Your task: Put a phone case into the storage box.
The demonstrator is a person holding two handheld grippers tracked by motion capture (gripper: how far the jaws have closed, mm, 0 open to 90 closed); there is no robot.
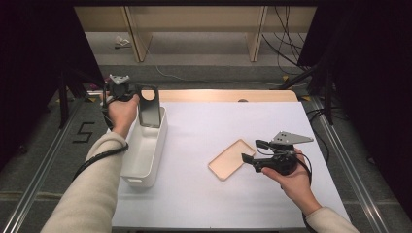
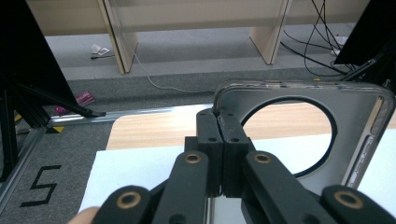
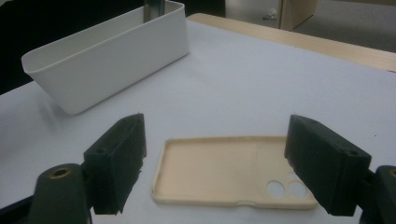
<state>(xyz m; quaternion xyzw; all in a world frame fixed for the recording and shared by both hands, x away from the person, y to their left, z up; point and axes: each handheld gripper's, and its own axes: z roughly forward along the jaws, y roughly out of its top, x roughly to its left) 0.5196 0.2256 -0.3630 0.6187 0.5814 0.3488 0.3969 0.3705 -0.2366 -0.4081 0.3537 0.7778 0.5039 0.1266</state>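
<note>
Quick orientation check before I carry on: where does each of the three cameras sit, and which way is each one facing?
High view: above the person's side, facing forward and down on the white-covered table; both forearms, left claw and right claw show.
Left gripper view: rides the left claw, shut on the dark phone case with a round cutout, facing the far floor.
Right gripper view: rides the open right claw, facing the beige phone case.
Shared: the white rectangular plastic bin shows in high and right gripper views.

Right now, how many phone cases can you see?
2. A dark phone case is pinched in the left hand-held gripper above the white bin; a beige one lies on the table. The bin's interior is partly hidden.
</note>
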